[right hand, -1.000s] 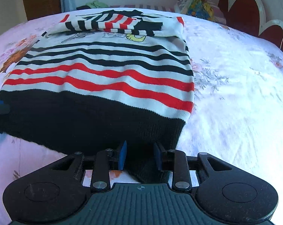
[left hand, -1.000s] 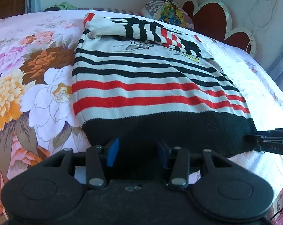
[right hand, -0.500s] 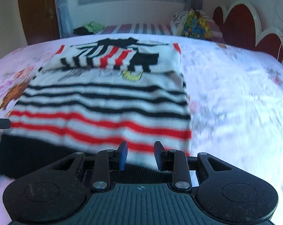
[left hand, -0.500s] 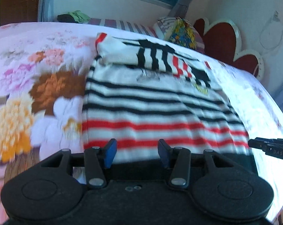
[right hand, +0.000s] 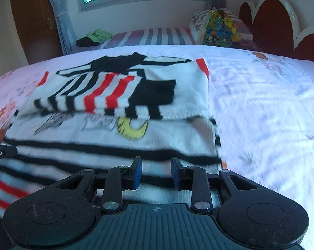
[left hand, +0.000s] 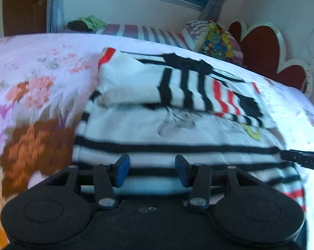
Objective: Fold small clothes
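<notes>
Between both part-open blue-padded jaws lies the striped sweater [left hand: 177,129]; left hand-held gripper [left hand: 150,169], right hand-held gripper [right hand: 155,173]; grip unclear.

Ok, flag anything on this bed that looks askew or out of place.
Nothing is spilled or damaged. The striped sweater lies flat on the floral bedspread with its sleeves crossed unevenly over the chest, one slanting. A loose green and black heap of clothes sits on the far striped mattress.

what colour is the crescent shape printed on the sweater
Yellow. The crescent on the sweater shows best in the right wrist view.
</notes>
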Demonstrator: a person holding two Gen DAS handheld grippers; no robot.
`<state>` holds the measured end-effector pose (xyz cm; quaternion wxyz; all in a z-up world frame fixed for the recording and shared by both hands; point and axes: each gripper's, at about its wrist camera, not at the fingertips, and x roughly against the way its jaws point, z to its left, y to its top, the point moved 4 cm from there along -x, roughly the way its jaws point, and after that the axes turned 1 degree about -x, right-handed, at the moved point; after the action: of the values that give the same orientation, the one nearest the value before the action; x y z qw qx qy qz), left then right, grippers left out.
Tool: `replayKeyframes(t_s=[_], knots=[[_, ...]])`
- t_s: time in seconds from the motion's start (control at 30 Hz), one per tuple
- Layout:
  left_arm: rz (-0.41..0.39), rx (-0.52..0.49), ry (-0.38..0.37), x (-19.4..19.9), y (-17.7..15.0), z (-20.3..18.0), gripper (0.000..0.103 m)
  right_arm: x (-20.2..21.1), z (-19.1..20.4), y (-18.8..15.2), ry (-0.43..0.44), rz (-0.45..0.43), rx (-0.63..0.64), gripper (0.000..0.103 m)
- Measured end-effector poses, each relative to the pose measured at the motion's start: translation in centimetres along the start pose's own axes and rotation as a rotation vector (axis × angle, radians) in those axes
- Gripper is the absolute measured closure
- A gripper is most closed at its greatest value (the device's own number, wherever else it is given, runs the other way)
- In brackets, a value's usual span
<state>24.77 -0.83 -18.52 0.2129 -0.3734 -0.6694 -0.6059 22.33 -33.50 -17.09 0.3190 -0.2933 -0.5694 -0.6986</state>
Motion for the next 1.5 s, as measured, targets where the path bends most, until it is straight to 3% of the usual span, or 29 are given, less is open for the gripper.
replayKeyframes(t_s=[0.13, 0.27, 0.37, 0.47, 0.53, 0.7, 0.83, 0.93, 1.03, 1.1, 1.23, 1.37, 1.43, 1.5], knots=[[0.02, 0.022, 0.05, -2.7, 1.0, 1.7, 0.056, -2.5, -1.9, 1.8, 0.008, 0.004, -0.056, 0.073], [-0.007, 0.004, 0.036, -2.9, 0.7, 2.3, 0.056, -4.0, -3.4, 2.5, 0.016, 0.007, -0.078, 0.073], [-0.018, 0.003, 0.059, -2.8, 0.5, 2.7, 0.061, -5.2, -4.8, 2.1, -0.089, 0.026, -0.028, 0.073], [-0.026, 0.05, 0.056, -2.8, 0.6, 3.4, 0.066, -5.3, -6.3, 2.1, -0.064, 0.018, -0.077, 0.073], [-0.016, 0.059, 0.061, -2.8, 0.9, 3.4, 0.068, -5.1, -5.7, 2.6, -0.093, 0.013, -0.048, 0.073], [-0.006, 0.054, 0.082, -3.1, 1.9, 3.1, 0.063, -5.7, -5.4, 4.0, -0.19, -0.046, 0.038, 0.073], [-0.024, 0.042, 0.096, -3.8, 2.1, 3.2, 0.062, -7.2, -6.8, 4.3, -0.138, -0.031, -0.044, 0.073], [-0.035, 0.056, 0.102, -4.2, 2.4, 3.5, 0.062, -6.7, -7.3, 4.6, -0.133, -0.072, -0.061, 0.082], [-0.045, 0.082, 0.103, -4.3, 2.4, 3.9, 0.062, -7.2, -9.3, 3.7, -0.119, -0.064, -0.184, 0.082], [-0.05, 0.091, 0.097, -4.2, 2.3, 4.3, 0.066, -6.9, -8.8, 3.8, -0.14, -0.069, -0.165, 0.082], [-0.052, 0.139, 0.088, -4.0, 2.3, 5.4, 0.074, -6.3, -9.6, 3.4, -0.121, -0.084, -0.248, 0.082], [-0.041, 0.106, 0.103, -3.7, 2.2, 5.1, 0.075, -6.1, -9.1, 3.8, -0.133, -0.048, -0.219, 0.082], [-0.031, 0.077, 0.112, -3.1, 2.1, 4.6, 0.065, -5.3, -8.8, 4.0, -0.123, -0.035, -0.2, 0.082], [-0.033, 0.061, 0.12, -2.3, 1.6, 4.0, 0.063, -4.0, -8.7, 4.2, -0.121, -0.051, -0.213, 0.082]])
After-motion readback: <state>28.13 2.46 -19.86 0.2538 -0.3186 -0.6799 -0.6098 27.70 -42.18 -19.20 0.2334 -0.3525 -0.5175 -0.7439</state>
